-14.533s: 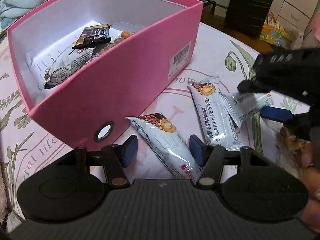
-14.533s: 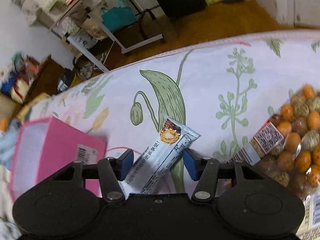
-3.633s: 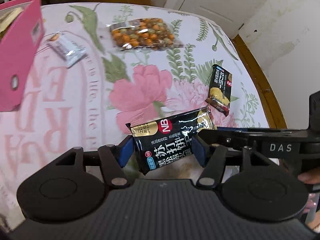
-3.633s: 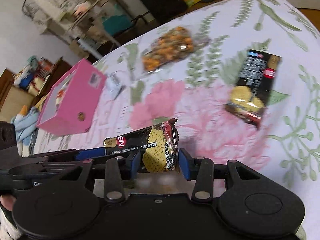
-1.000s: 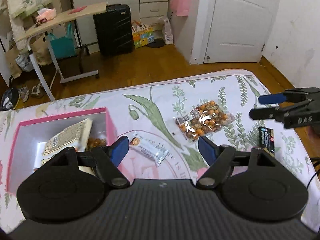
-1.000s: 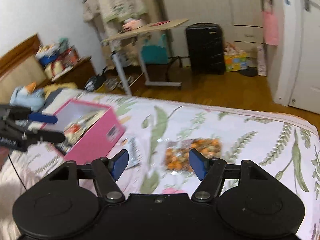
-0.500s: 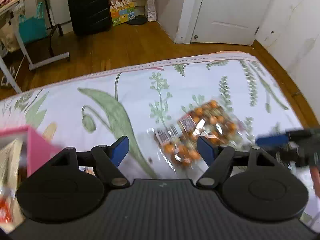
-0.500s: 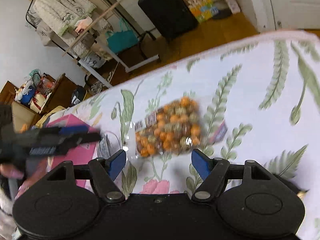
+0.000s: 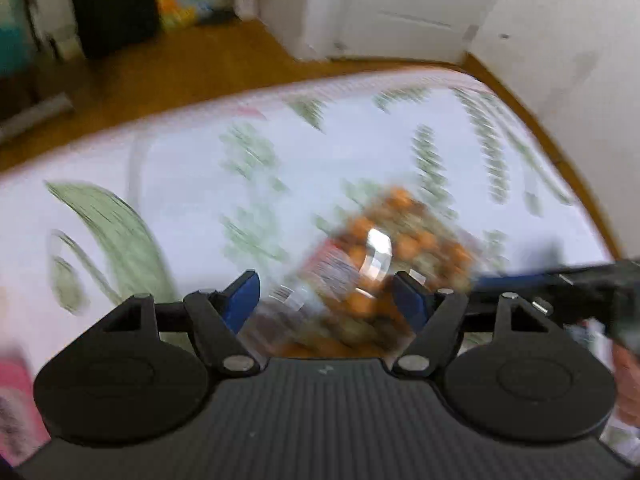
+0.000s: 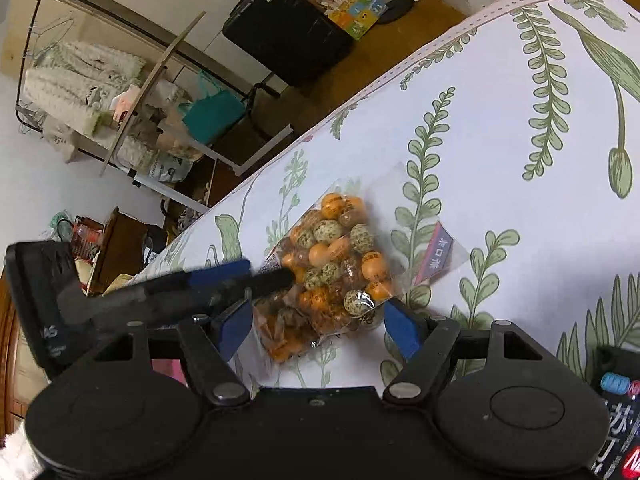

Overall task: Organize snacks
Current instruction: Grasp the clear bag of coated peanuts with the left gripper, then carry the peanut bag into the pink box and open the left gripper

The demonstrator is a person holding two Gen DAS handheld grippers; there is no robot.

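A clear bag of orange and speckled coated nuts lies on the floral bedsheet. In the blurred left wrist view the bag sits low between the blue pads of my left gripper. Its jaws are closing around the bag's label end, and I see no pad pressing on it. My right gripper is open, its pads astride the bag's near end without touching. The left gripper reaches in from the left onto the same bag. The right gripper enters from the right.
A black snack packet lies at the lower right, beside my right gripper. A sliver of the pink box shows at the lower left. The bed's edge, wooden floor and a black suitcase lie beyond the bag.
Both grippers dropped toward the bed and closed in on the bag of nuts from opposite sides. The left jaws narrowed. The pink box slid almost out of the left view.
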